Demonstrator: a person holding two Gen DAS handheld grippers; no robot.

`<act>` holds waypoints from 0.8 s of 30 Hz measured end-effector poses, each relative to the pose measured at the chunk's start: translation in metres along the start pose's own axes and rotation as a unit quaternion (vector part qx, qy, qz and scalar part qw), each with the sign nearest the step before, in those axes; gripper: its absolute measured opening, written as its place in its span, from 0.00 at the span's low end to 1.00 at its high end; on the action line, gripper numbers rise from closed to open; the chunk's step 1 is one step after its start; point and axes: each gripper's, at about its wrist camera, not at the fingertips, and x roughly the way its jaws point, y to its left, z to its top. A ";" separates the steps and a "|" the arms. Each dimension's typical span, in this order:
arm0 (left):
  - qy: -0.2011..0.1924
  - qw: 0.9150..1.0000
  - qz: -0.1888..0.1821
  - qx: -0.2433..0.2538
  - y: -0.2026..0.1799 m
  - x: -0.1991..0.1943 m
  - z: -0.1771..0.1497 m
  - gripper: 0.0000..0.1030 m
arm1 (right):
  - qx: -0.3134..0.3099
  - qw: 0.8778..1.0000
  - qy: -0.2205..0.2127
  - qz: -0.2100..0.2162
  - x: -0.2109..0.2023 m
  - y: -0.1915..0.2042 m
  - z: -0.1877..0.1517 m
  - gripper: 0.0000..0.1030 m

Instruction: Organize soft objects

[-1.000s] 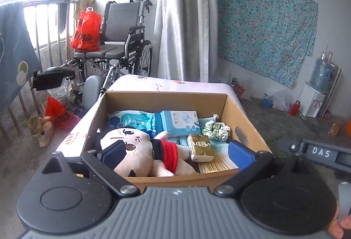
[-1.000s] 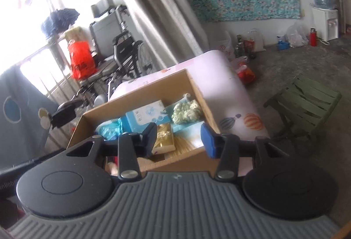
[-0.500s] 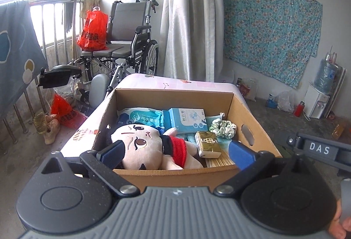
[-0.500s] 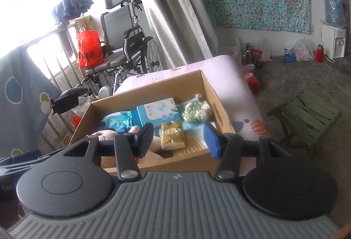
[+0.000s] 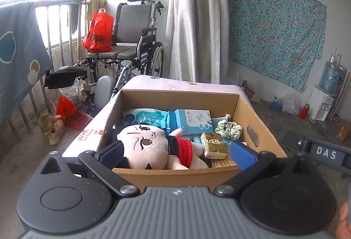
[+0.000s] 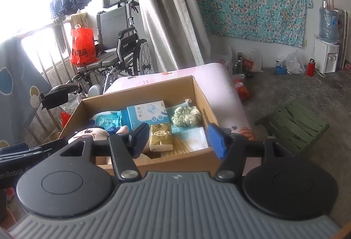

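Note:
An open cardboard box (image 5: 182, 97) (image 6: 198, 90) stands on a pink table. In it lie a plush doll (image 5: 151, 148) (image 6: 88, 133) with a red collar, a green scrunchie (image 5: 228, 128) (image 6: 186, 117), a wet-wipes pack (image 5: 151, 118) (image 6: 105, 121), a blue mask box (image 5: 194, 120) (image 6: 148, 114) and a gold tissue pack (image 5: 214, 144) (image 6: 160, 137). My left gripper (image 5: 176, 153) is open and empty, just short of the box's near wall, in front of the doll. My right gripper (image 6: 178, 141) is open and empty, over the near right edge.
A wheelchair (image 5: 131, 46) with a red bag (image 5: 98, 35) stands behind the table by the window rail. A green folding stool (image 6: 294, 126) stands on the floor at the right. A water dispenser (image 6: 326, 50) is by the far wall.
Both views rose and levelled over the box. The right view swung left, bringing more of the box's inside into sight. Both grippers stay open and empty.

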 end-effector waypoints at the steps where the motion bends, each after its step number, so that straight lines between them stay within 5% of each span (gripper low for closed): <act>1: 0.000 1.000 0.001 0.008 -0.001 0.001 -0.001 1.00 | 0.000 1.000 0.003 0.000 0.002 0.000 0.000 0.57; 5: 0.004 1.000 -0.001 0.029 -0.003 0.004 -0.004 1.00 | 0.003 1.000 0.009 0.007 0.007 0.001 -0.001 0.57; 14: 0.035 0.997 -0.067 0.005 0.033 0.027 0.002 1.00 | 0.014 0.998 0.037 0.057 0.052 -0.013 0.022 0.58; 19: 0.059 0.993 -0.098 0.037 0.046 0.073 0.028 0.92 | -0.040 0.991 0.097 0.084 0.124 -0.016 0.056 0.58; 22: 0.073 0.989 -0.102 0.078 0.044 0.110 0.046 0.88 | -0.060 0.978 0.167 0.109 0.186 -0.013 0.071 0.57; 24: 0.093 0.983 -0.116 0.103 0.042 0.137 0.056 0.77 | -0.092 0.966 0.206 0.123 0.225 -0.005 0.076 0.57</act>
